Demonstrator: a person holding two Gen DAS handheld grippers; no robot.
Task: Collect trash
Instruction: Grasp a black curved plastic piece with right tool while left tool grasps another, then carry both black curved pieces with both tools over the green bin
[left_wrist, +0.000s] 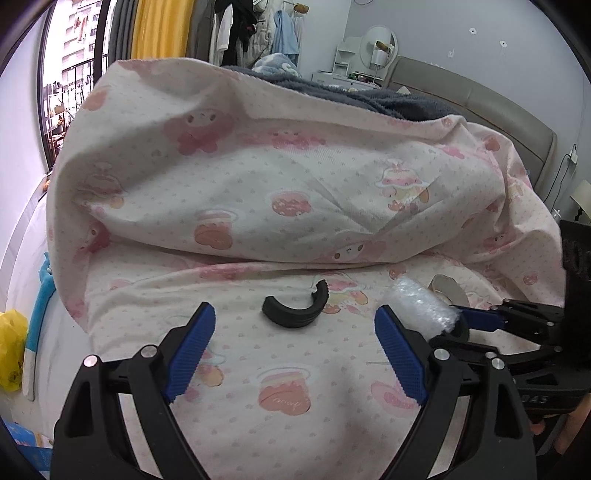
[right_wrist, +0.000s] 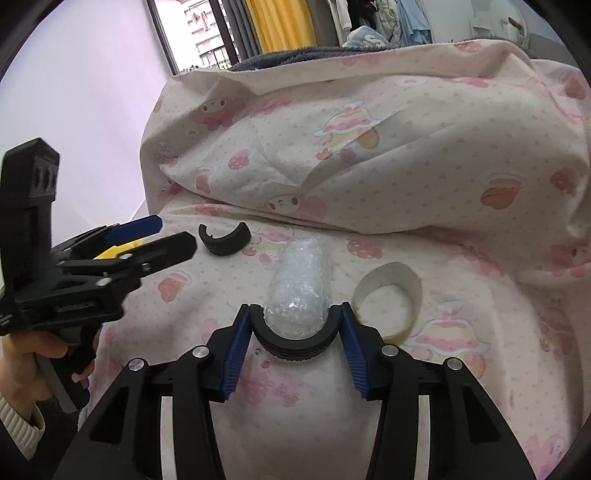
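On a bed sheet (right_wrist: 424, 387) printed with pink cartoon figures lie several scraps. The right gripper (right_wrist: 295, 332) has its blue pads closed against a black ribbed half-ring (right_wrist: 295, 345), and a roll of bubble wrap (right_wrist: 301, 284) sits cradled in that half-ring, lying away from the camera along the sheet. Just to the right of the roll rests a grey cardboard ring (right_wrist: 388, 291), tilted and close beside the gripper's right finger. A second black half-ring (left_wrist: 297, 308) lies loose on the sheet, apart from the roll. The left gripper (left_wrist: 295, 334) stands wide open with nothing between its pads, the loose half-ring lying just beyond its fingertips. A folded duvet (left_wrist: 258, 177) in the same pink print rises behind all of this. A hand (right_wrist: 26, 369) in a cream ribbed cuff grips the left tool's handle.
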